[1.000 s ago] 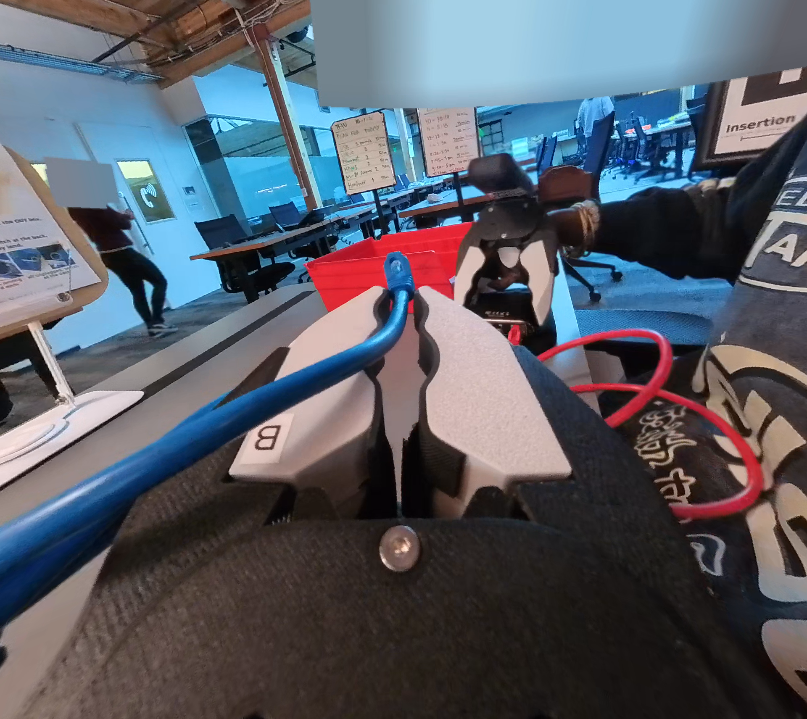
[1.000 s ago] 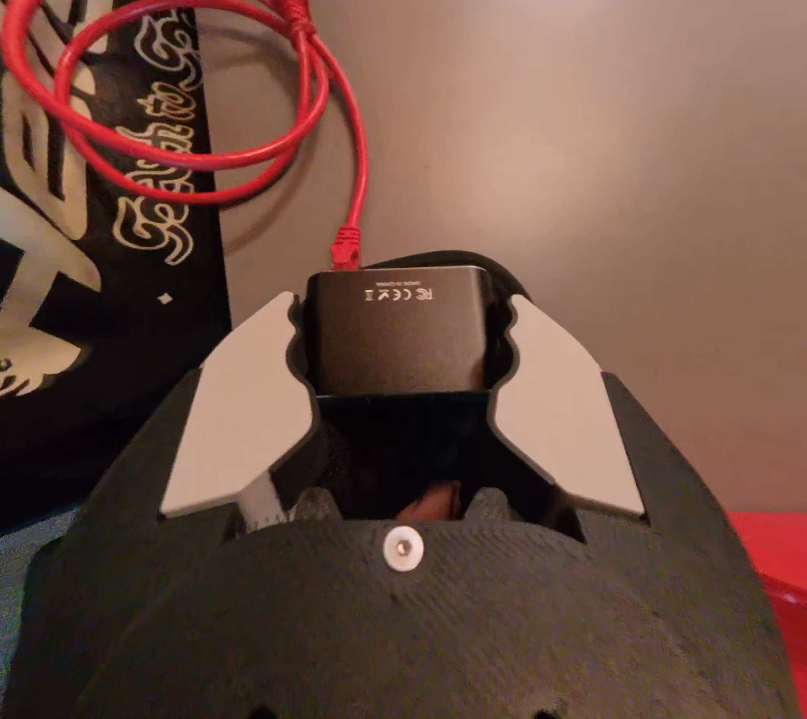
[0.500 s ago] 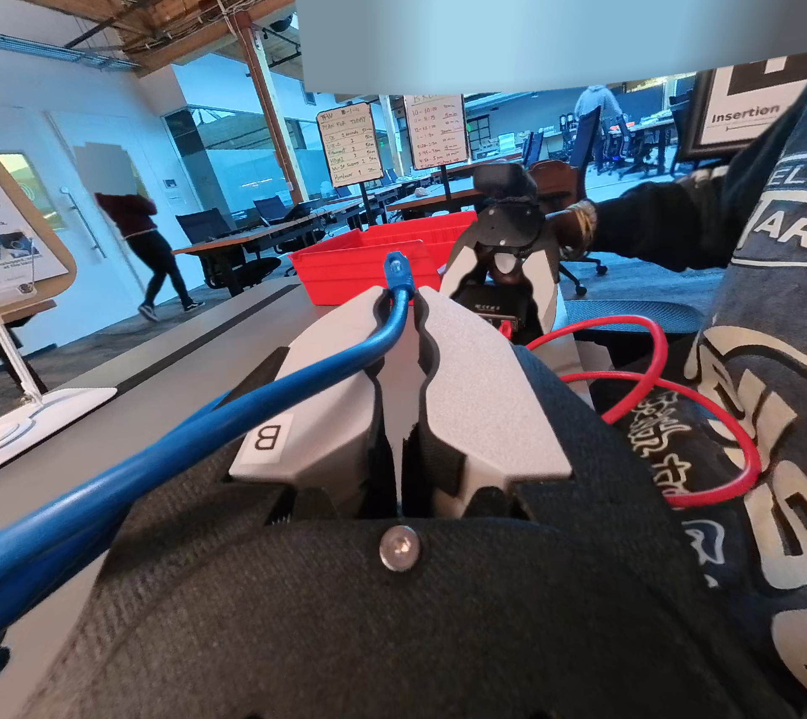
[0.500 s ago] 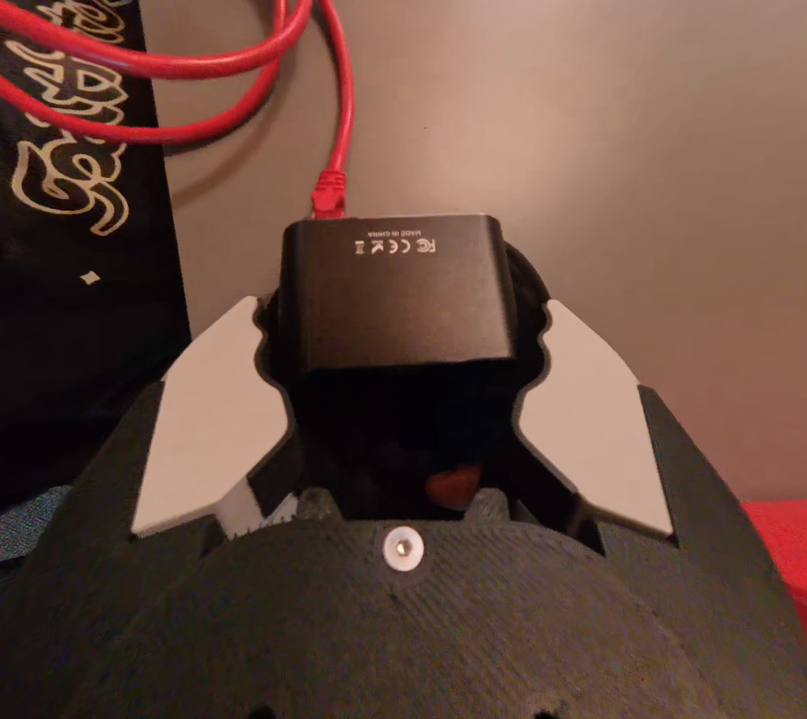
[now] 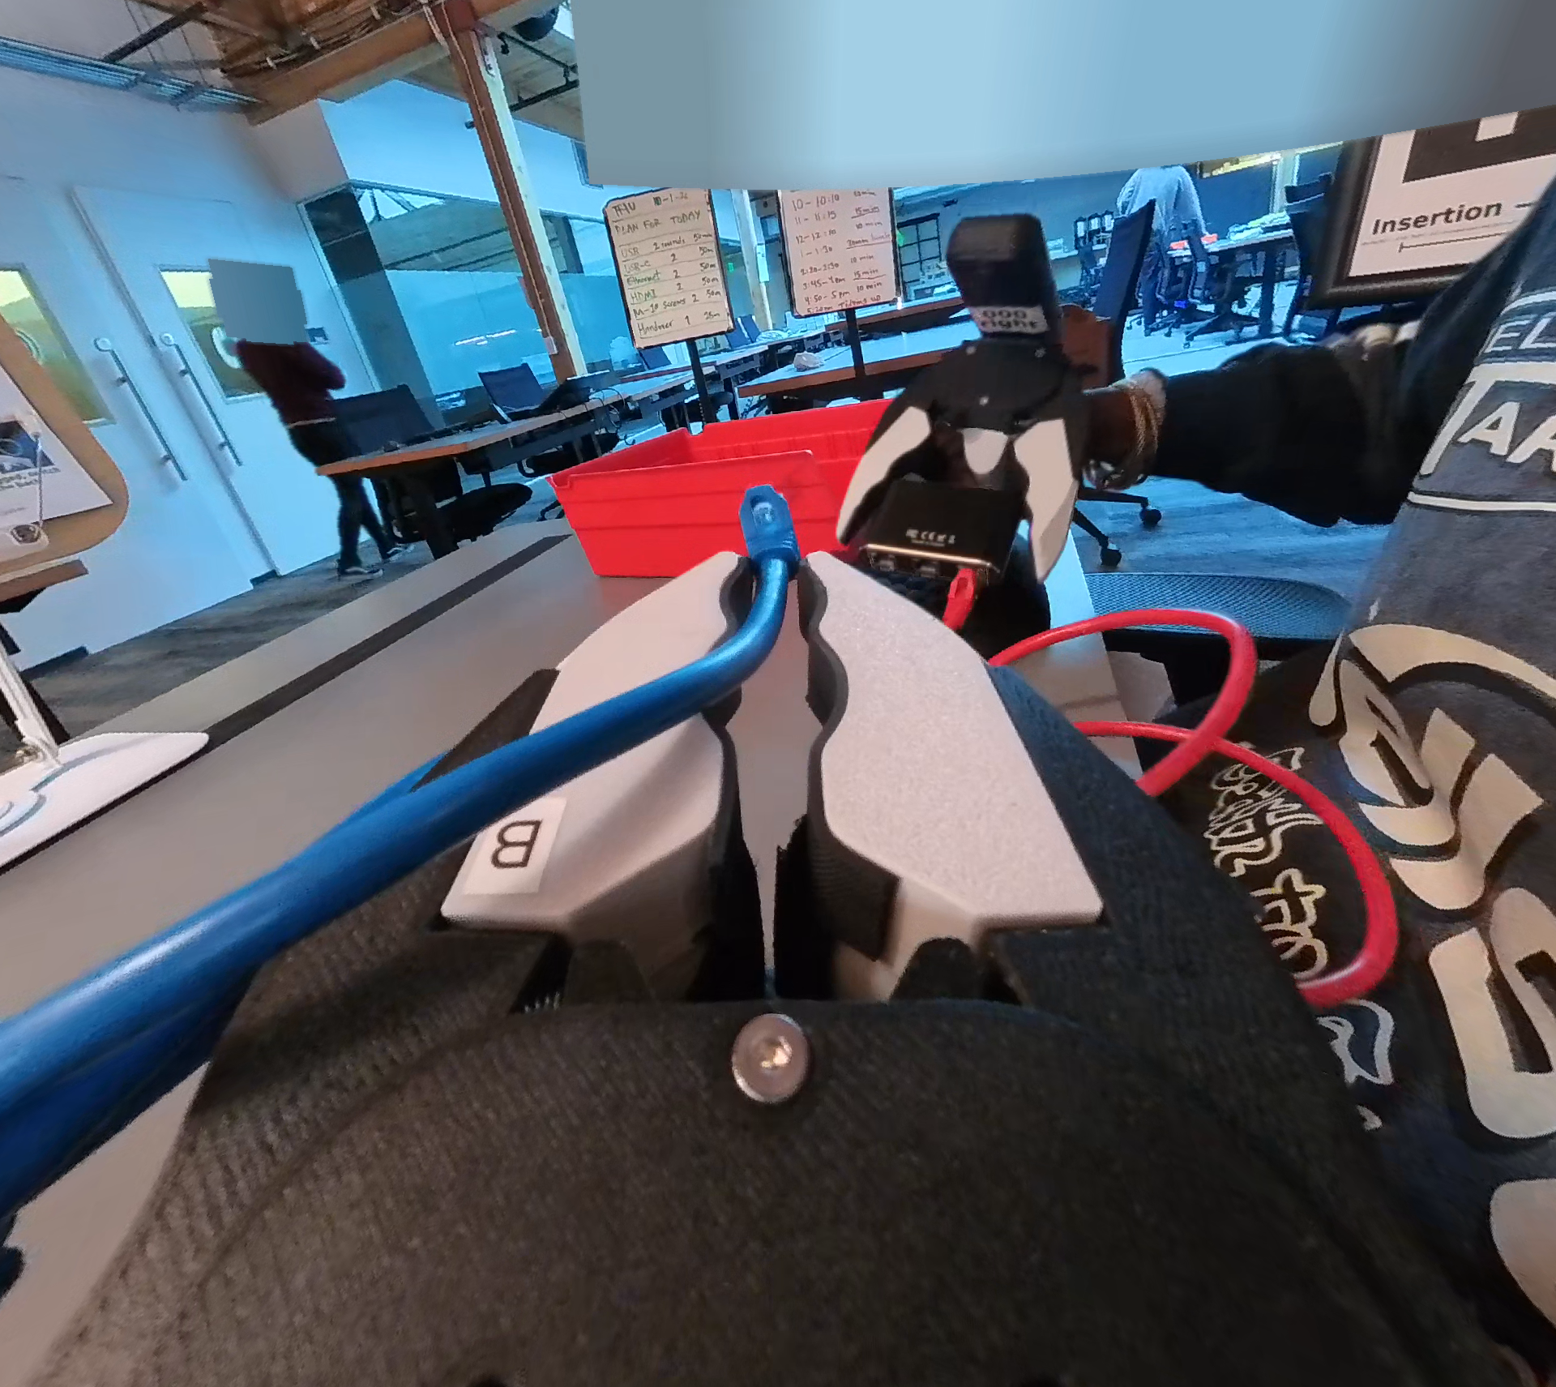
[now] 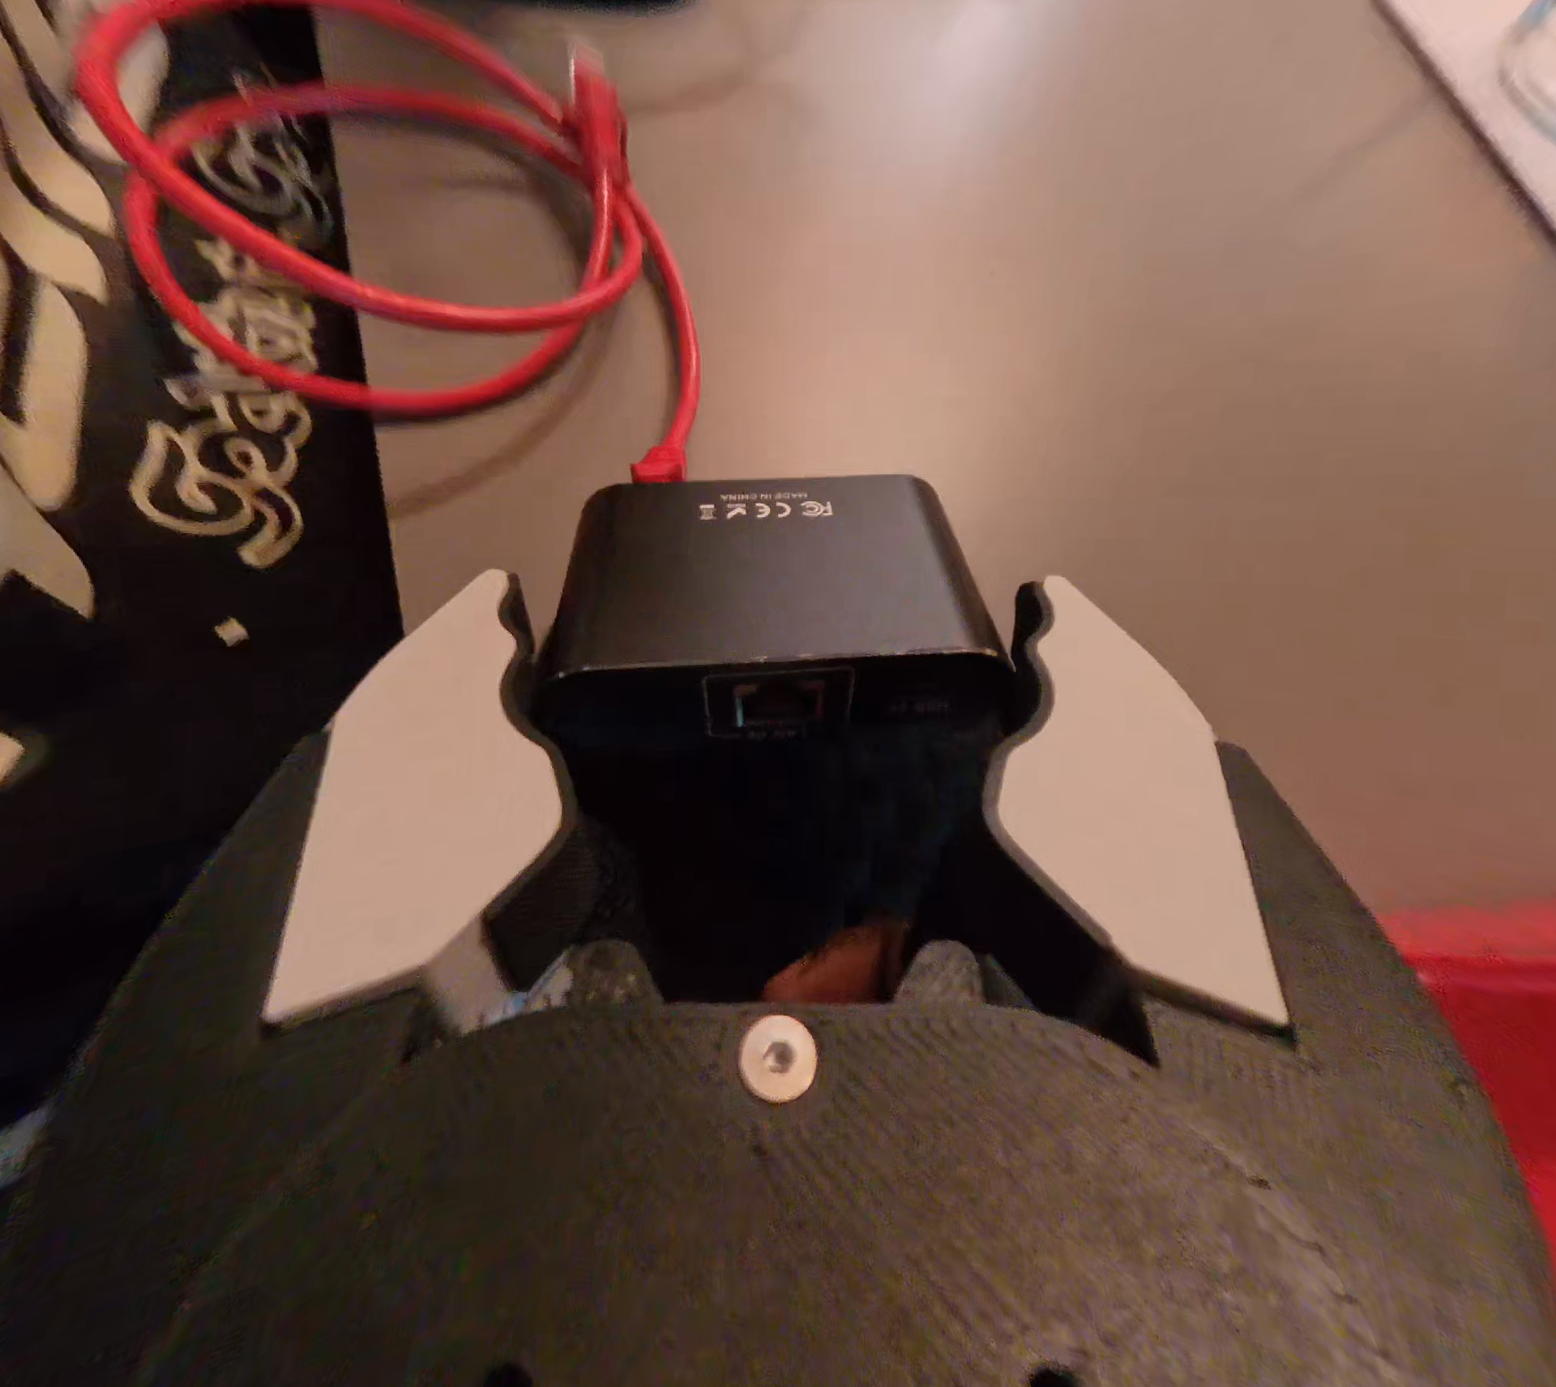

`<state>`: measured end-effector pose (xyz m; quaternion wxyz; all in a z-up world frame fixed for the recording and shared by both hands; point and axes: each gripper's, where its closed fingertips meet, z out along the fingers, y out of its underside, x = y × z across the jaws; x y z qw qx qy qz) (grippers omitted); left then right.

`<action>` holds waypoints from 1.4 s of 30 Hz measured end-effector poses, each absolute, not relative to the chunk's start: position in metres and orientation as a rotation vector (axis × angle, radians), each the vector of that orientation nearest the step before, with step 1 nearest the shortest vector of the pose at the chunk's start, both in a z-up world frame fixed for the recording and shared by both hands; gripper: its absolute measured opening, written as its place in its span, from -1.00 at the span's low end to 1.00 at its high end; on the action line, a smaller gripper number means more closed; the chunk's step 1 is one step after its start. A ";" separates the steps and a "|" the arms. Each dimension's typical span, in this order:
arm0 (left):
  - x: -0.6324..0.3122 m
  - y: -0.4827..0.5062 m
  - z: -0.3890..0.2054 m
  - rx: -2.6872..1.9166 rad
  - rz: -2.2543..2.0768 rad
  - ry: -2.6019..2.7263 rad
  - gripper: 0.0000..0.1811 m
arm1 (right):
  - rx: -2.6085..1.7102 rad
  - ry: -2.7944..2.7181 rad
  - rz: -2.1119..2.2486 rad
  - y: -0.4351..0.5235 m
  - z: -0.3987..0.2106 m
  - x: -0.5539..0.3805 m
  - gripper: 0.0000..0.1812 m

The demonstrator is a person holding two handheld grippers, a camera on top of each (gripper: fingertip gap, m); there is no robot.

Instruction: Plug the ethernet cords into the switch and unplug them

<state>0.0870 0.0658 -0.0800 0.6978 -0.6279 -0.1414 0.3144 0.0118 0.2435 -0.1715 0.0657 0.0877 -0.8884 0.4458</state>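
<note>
Near middle of left wrist view, left gripper (image 5: pixel 770 576) jaws pinch blue cord (image 5: pixel 589 715) just behind its plug (image 5: pixel 764 517). Plug sticks out front, likely so it can go straight into a port. Upper right of same view, right gripper (image 5: pixel 956 504) holds black switch (image 5: pixel 935 534) up off grey surface (image 5: pixel 354 740), ports facing blue plug. Right wrist view: jaws hug switch (image 6: pixel 775 588) on both sides to keep it steady. Red cord (image 6: pixel 404 302) already plugged into far side, loops lying at upper left. Red bin (image 5: pixel 674 496) sits behind.
</note>
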 end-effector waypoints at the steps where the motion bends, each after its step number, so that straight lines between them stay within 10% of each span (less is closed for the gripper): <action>1: 0.087 0.067 -0.080 -1.402 0.702 -0.312 -0.89 | 0.265 -2.719 1.274 0.249 -0.179 0.011 0.20; 9: 0.089 0.071 -0.083 -1.423 0.693 -0.300 -0.89 | 0.156 -2.891 1.052 0.264 -0.189 0.005 0.48; 21: 0.089 0.071 -0.082 -1.404 0.683 -0.296 -0.89 | 0.367 -3.126 0.118 0.274 -0.217 0.005 0.08; 35: 0.089 0.069 -0.080 -1.393 0.691 -0.300 -0.89 | 0.312 -2.909 0.900 0.247 -0.171 0.010 0.03; 42: 0.087 0.073 -0.082 -1.401 0.680 -0.304 -0.89 | 0.369 -3.009 0.353 0.291 -0.204 -0.002 0.03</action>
